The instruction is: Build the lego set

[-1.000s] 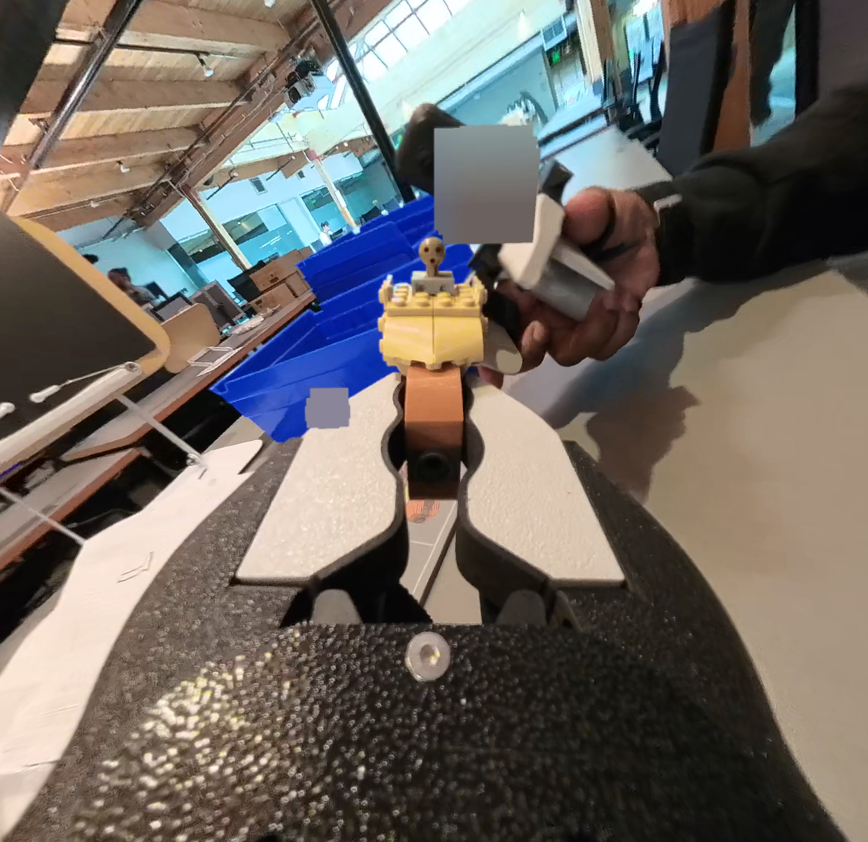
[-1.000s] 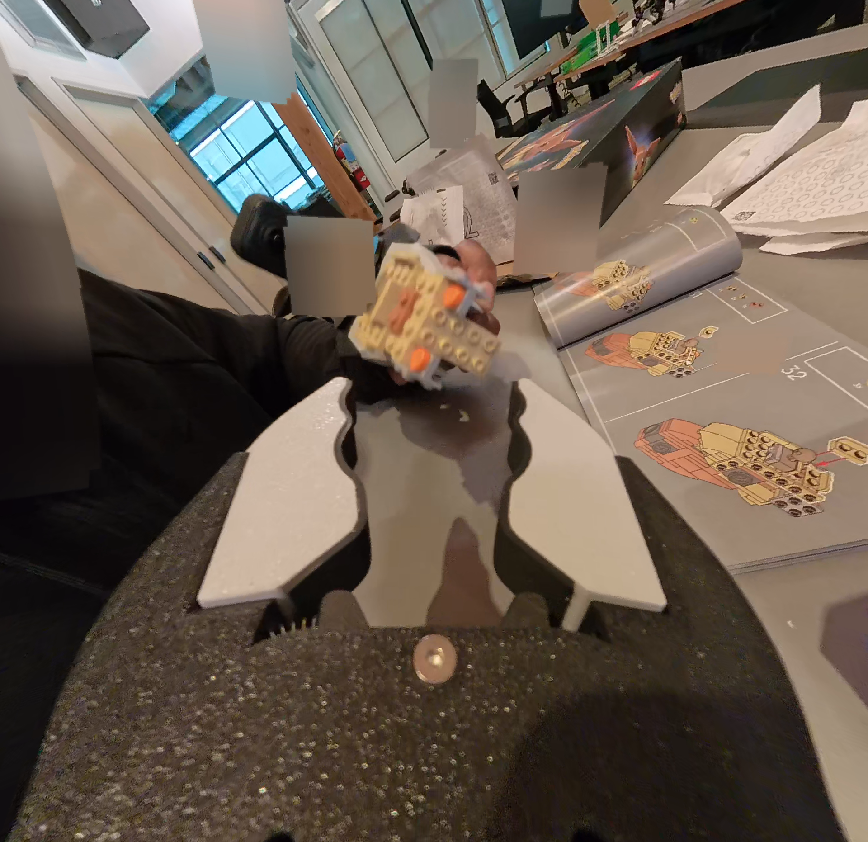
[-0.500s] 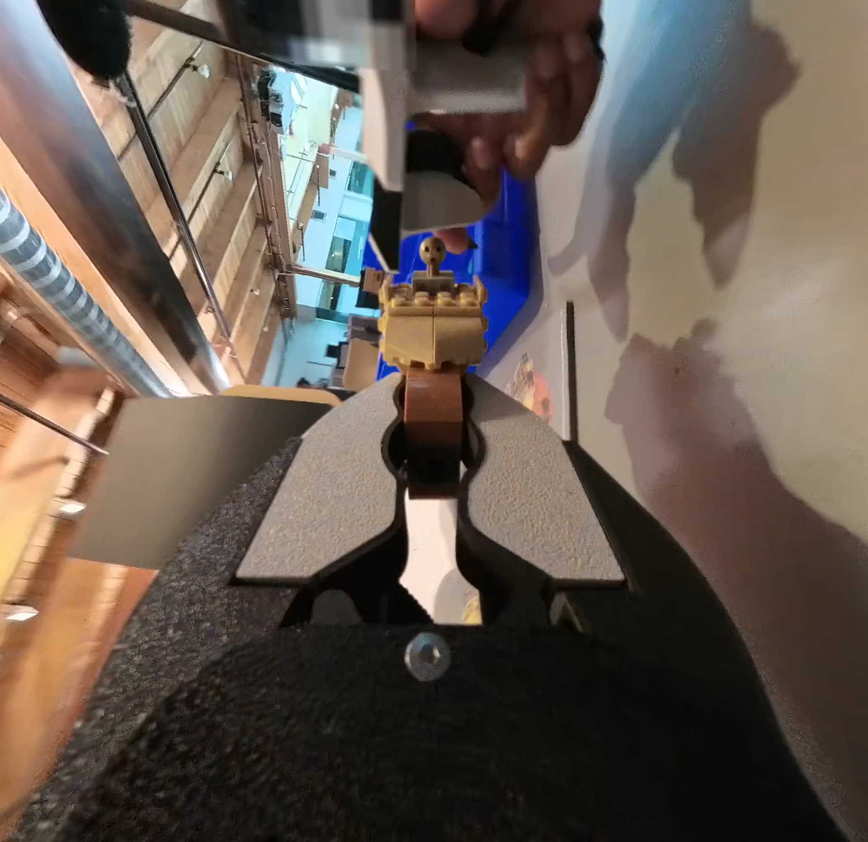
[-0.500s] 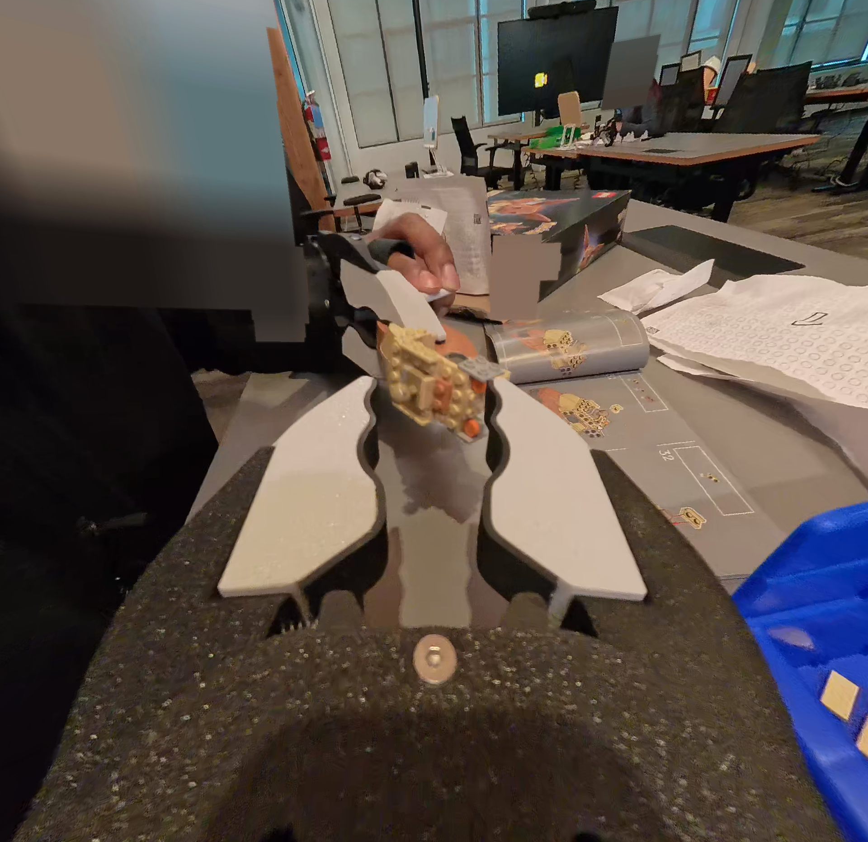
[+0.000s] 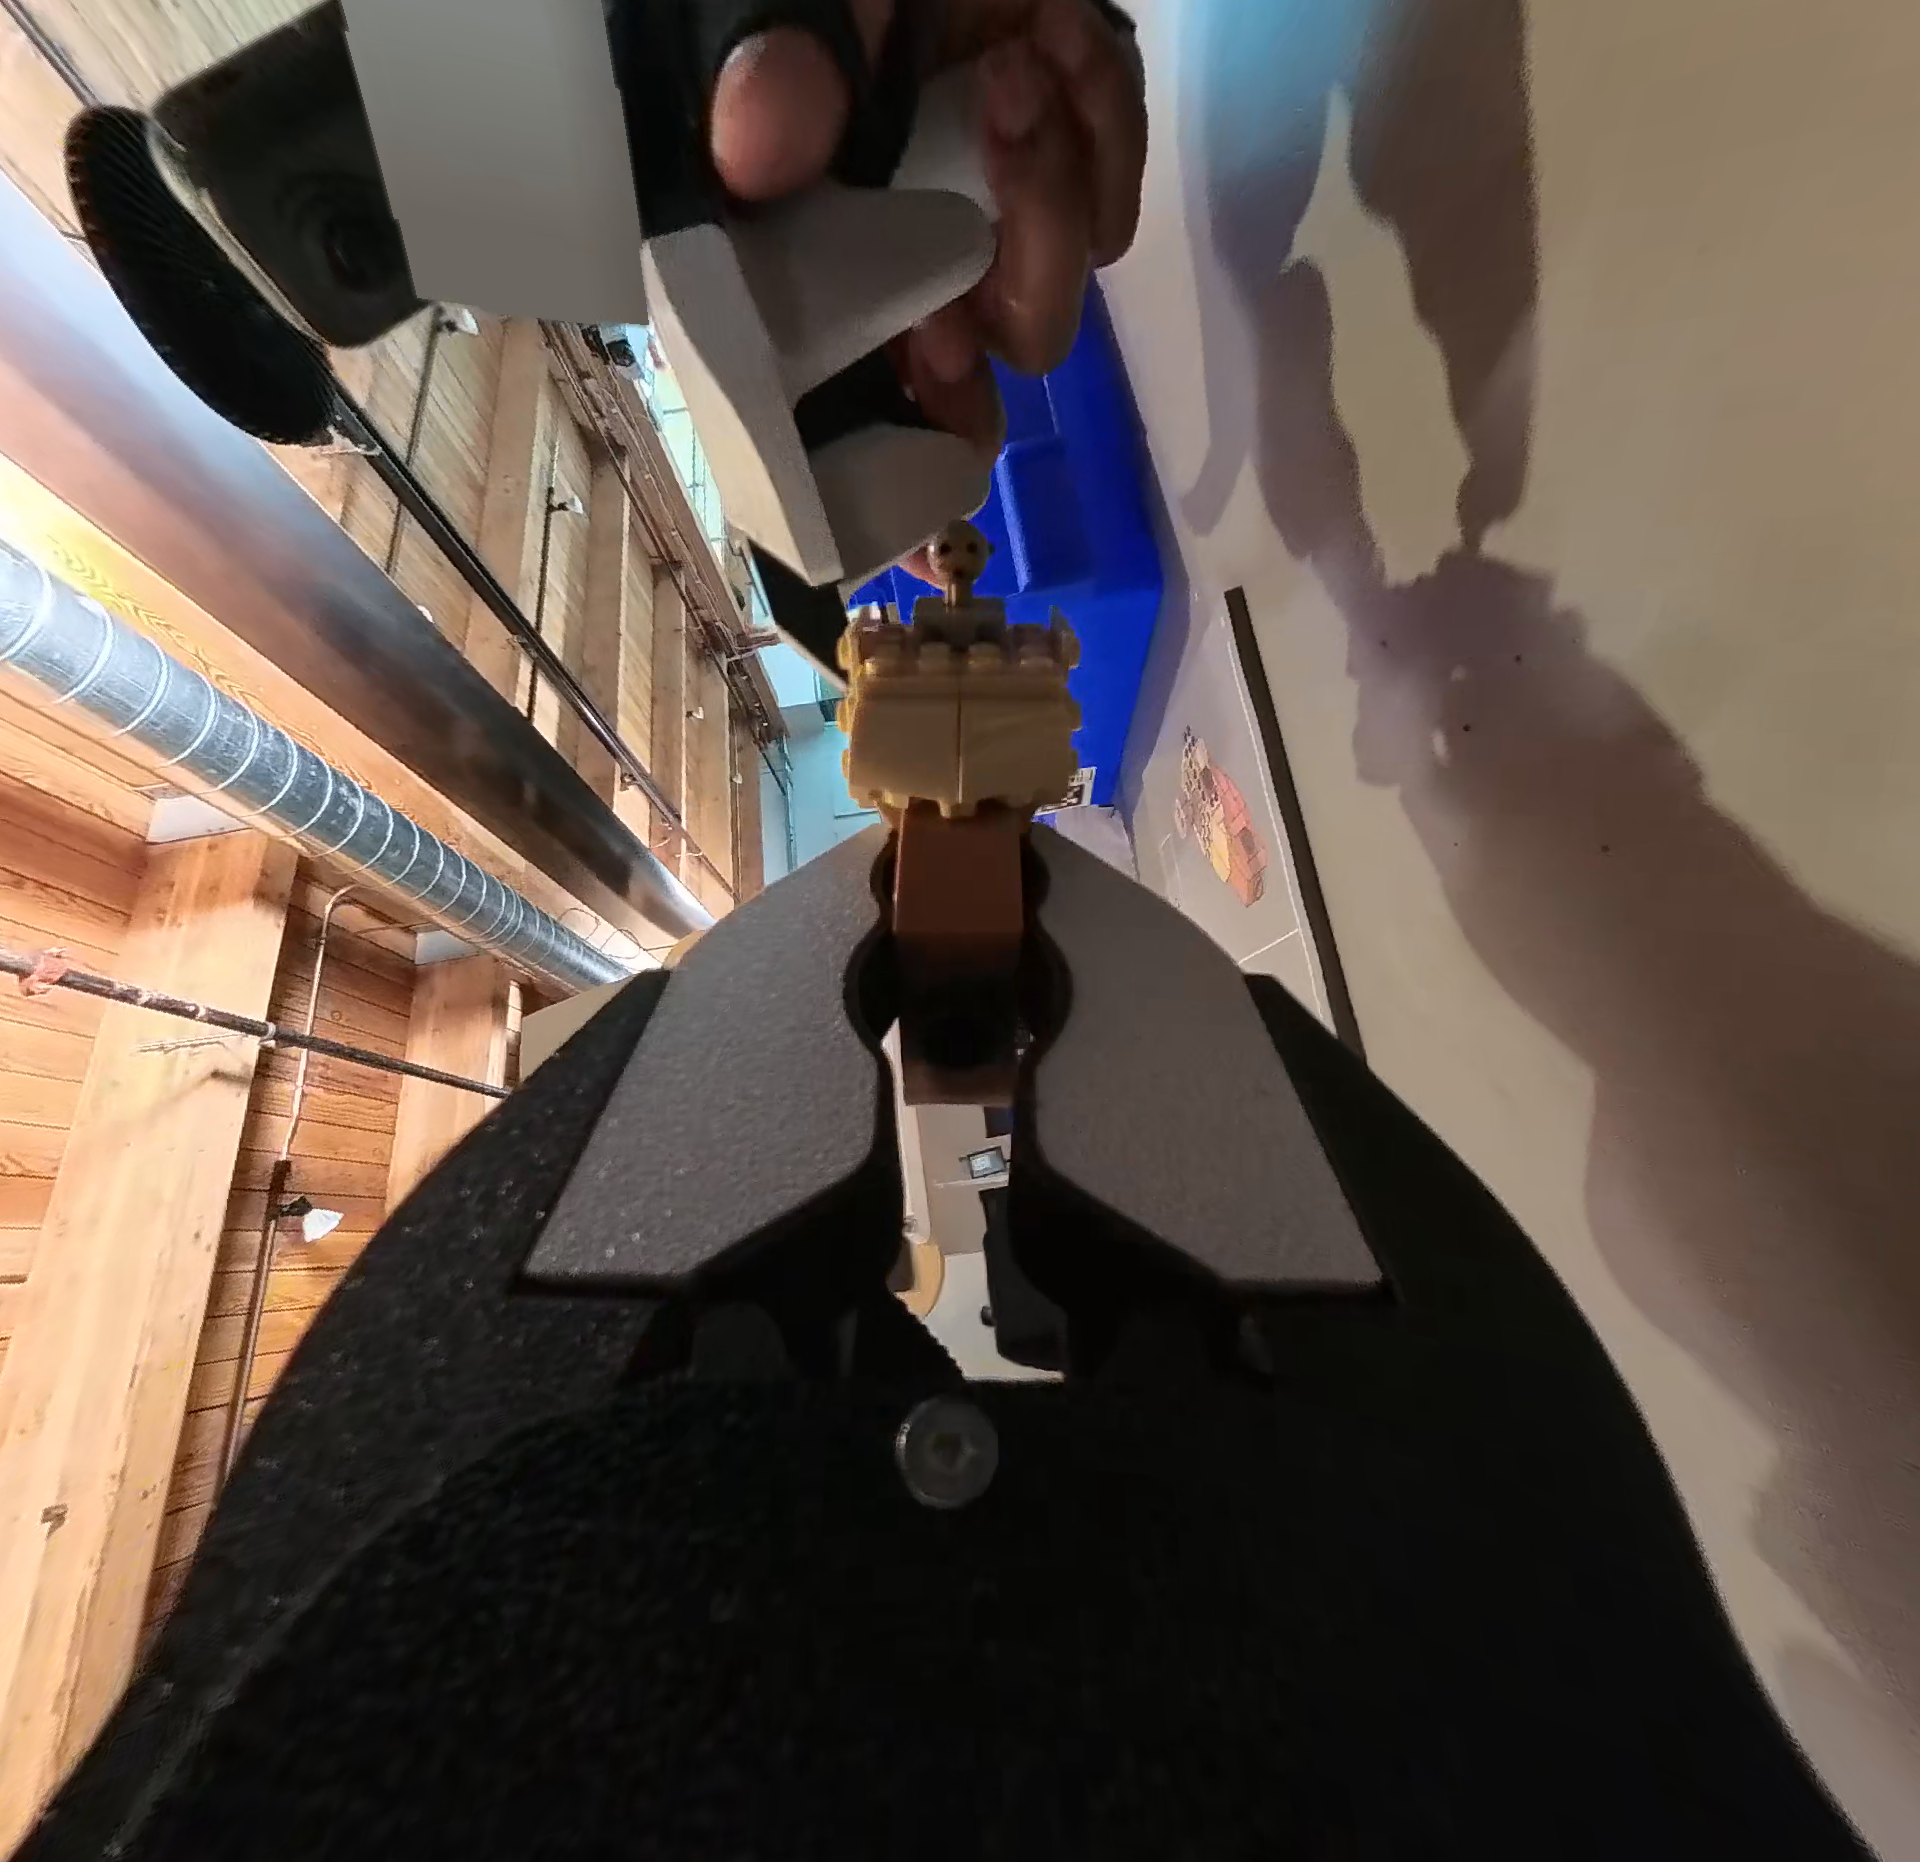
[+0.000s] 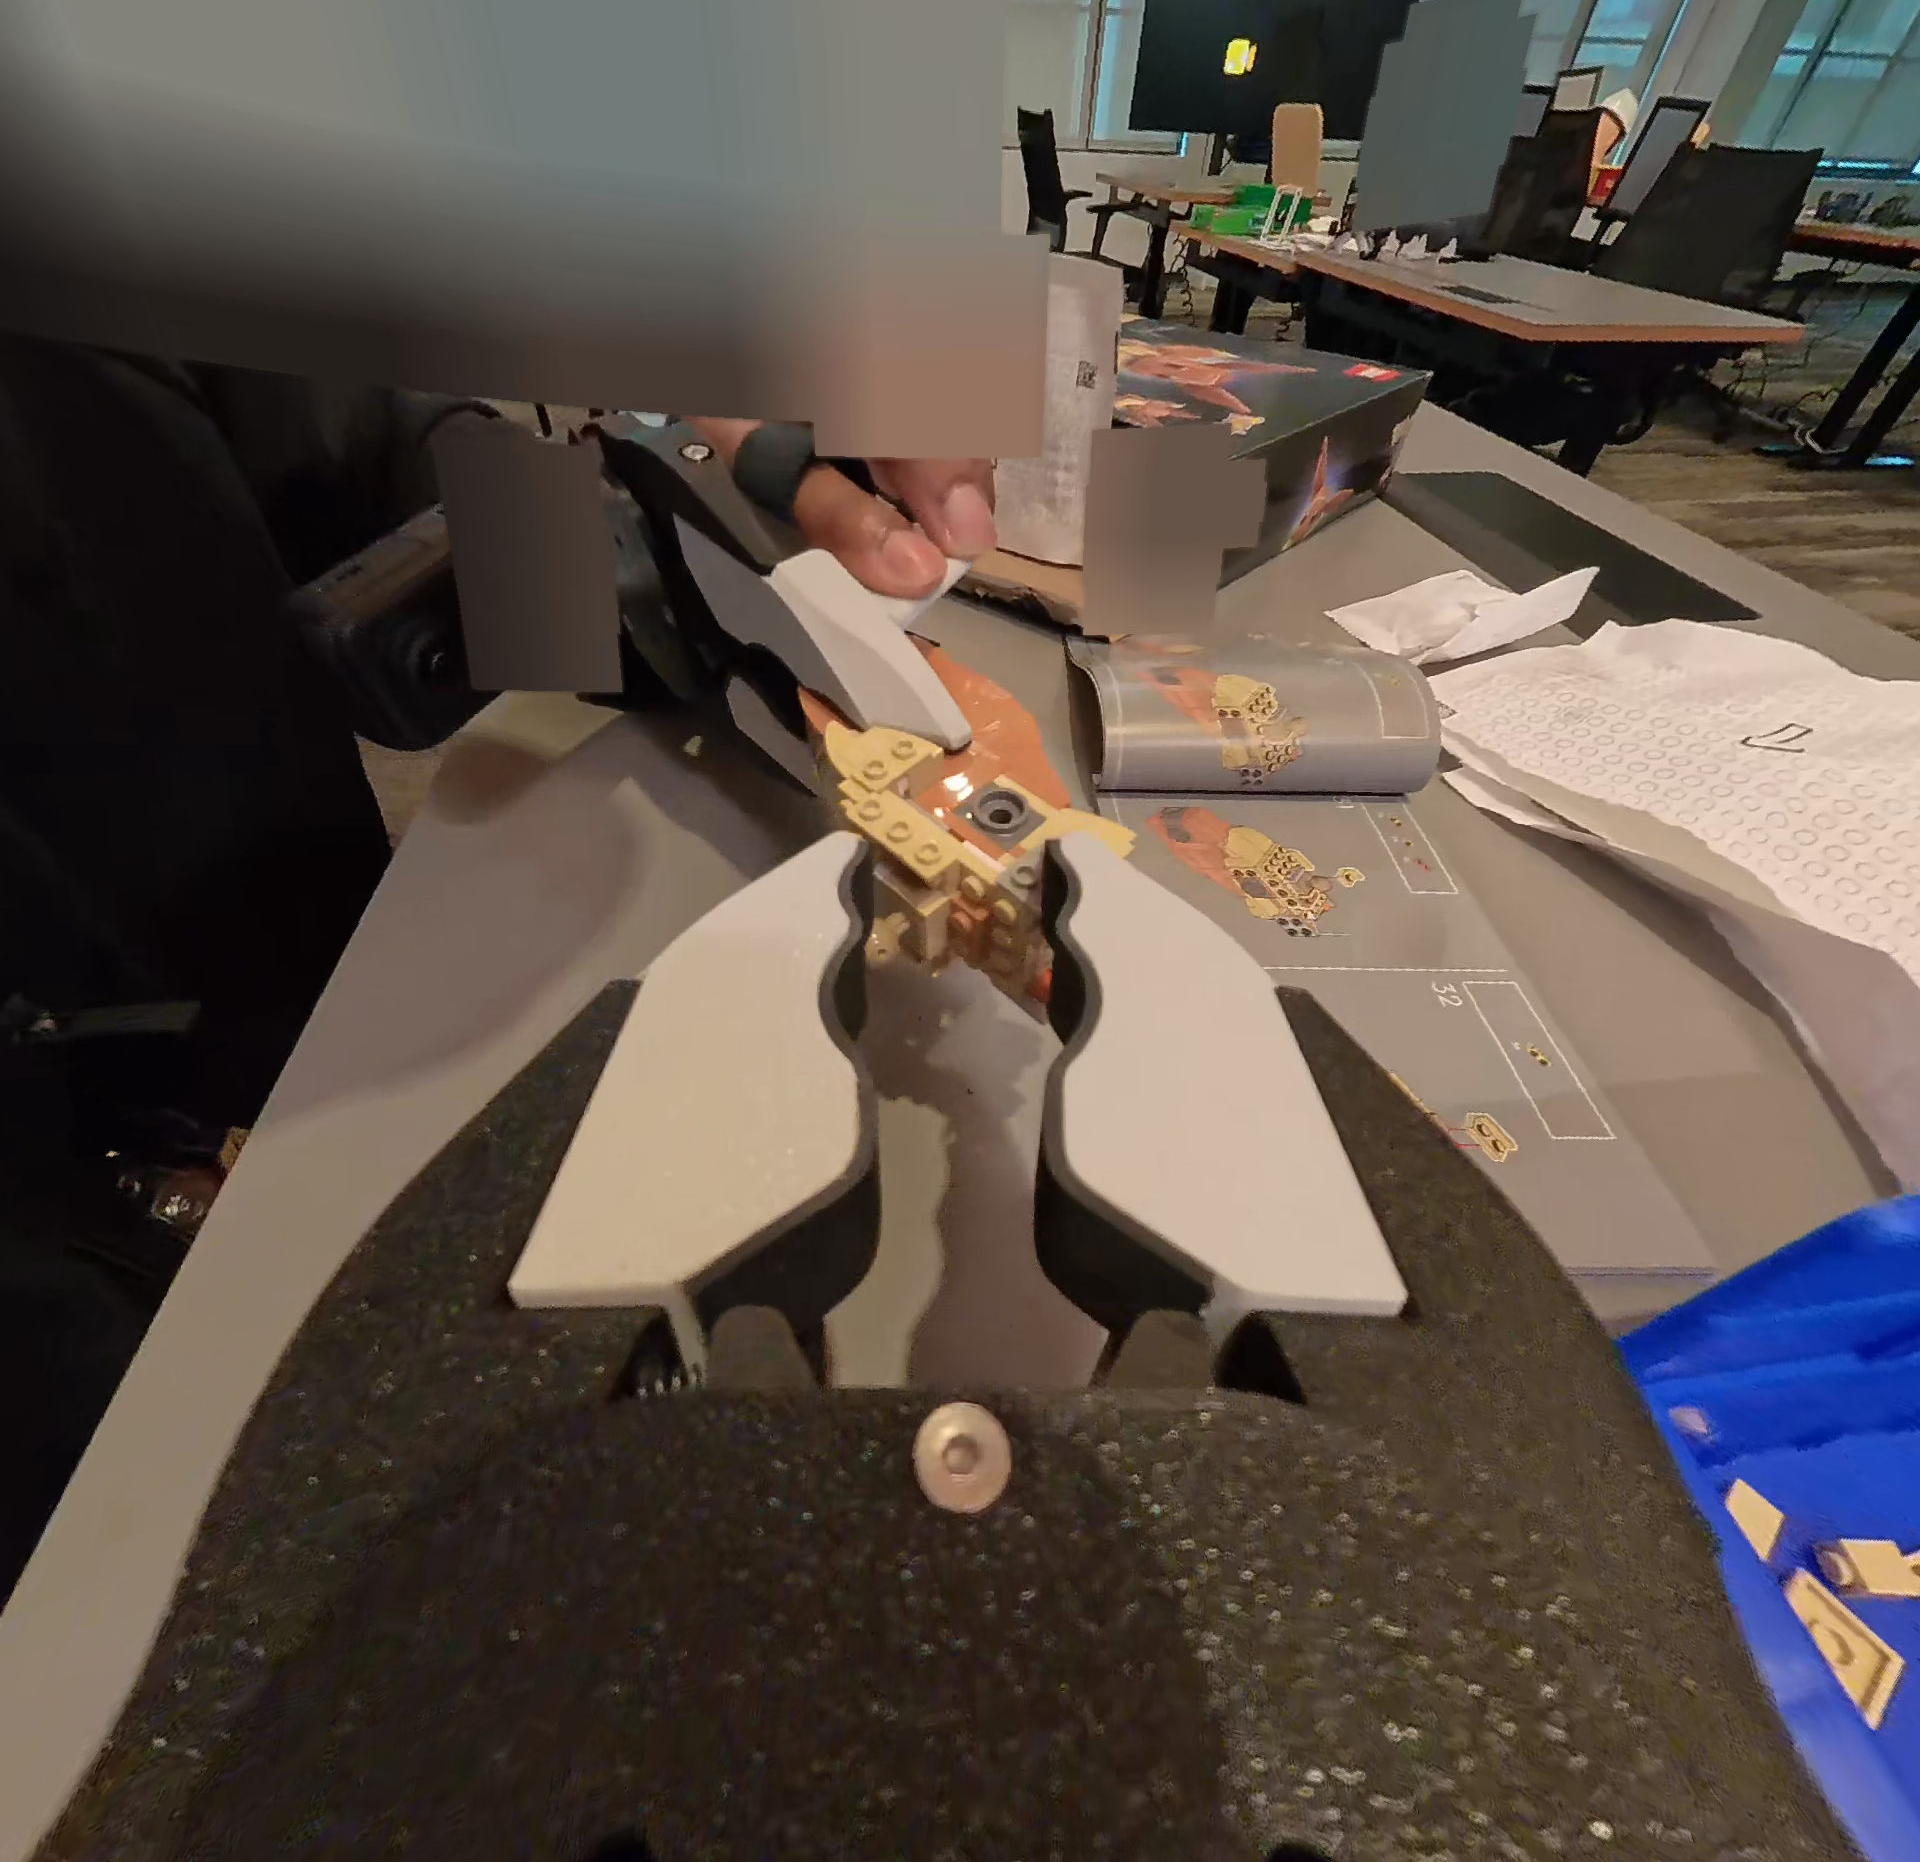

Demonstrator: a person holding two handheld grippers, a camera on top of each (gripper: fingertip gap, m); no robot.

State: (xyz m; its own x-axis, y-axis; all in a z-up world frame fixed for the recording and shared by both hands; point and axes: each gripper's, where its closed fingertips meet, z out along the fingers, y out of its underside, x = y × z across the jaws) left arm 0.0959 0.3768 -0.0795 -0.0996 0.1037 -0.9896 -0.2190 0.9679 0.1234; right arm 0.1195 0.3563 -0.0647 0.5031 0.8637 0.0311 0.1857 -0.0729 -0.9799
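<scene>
A tan and brown lego model [image 5: 956, 752] sits in my left gripper [image 5: 956, 856], which is shut on its brown end. The view is rolled sideways. My right gripper [image 5: 873, 524], held by a hand, reaches the model's tan far end from above. In the right wrist view my right gripper [image 6: 954, 877] has its fingertips closed against both sides of the model [image 6: 904, 836]. The left gripper [image 6: 821, 690] holds the model from the far side, just above the grey table [image 6: 520, 877].
An open instruction booklet [image 6: 1403, 929] lies right of the model. A blue bin [image 6: 1787, 1397] with loose tan pieces is at the near right. The lego box [image 6: 1247, 399] and crumpled white paper bags [image 6: 1662, 773] lie farther back. Blue bins [image 5: 1081, 524] show in the left wrist view. The grippers' ends are close to 4 centimetres from one another.
My left gripper rolled sideways and brought the model to the right gripper. The right gripper's jaws narrowed from wide open and closed onto the model's tan end.
</scene>
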